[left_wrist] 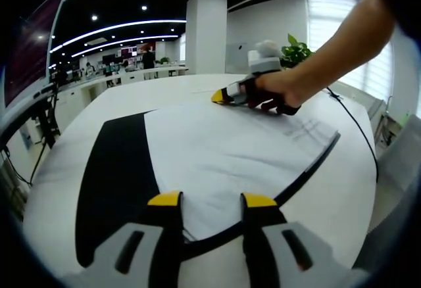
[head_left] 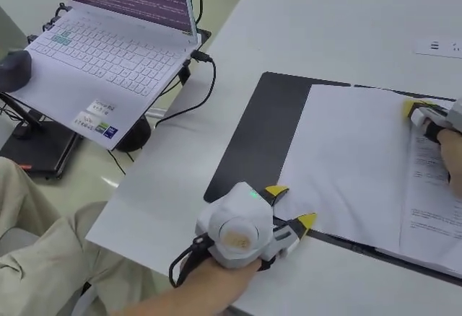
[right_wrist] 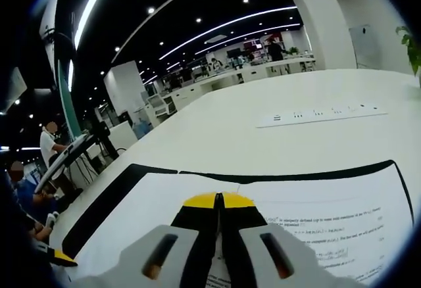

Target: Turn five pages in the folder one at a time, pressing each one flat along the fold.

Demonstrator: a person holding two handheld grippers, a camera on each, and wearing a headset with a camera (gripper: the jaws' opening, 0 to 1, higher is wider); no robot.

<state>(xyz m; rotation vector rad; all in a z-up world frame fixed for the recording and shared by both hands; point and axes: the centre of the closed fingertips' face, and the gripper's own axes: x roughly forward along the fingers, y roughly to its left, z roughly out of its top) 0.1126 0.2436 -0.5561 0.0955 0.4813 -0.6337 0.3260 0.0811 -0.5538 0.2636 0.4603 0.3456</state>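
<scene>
Folder (head_left: 249,139): black cover, matt, smooth, plastic-looking. Pages (head_left: 346,157): white paper, matt, lying smooth. Counter (head_left: 332,20): white, smooth, faint sheen. Left gripper (head_left: 291,205): white shell of glossy moulded plastic, dark jaws with yellow matt tips. Right gripper (right_wrist: 218,202): light grey plastic, jaws tipped in yellow. Laptop (head_left: 108,56): white matt casing and keys, glossy screen. Cable (head_left: 214,81): black, smooth sheath. Power strip (head_left: 440,45): white smooth plastic. Trousers (head_left: 36,258): beige cloth, soft, creased
</scene>
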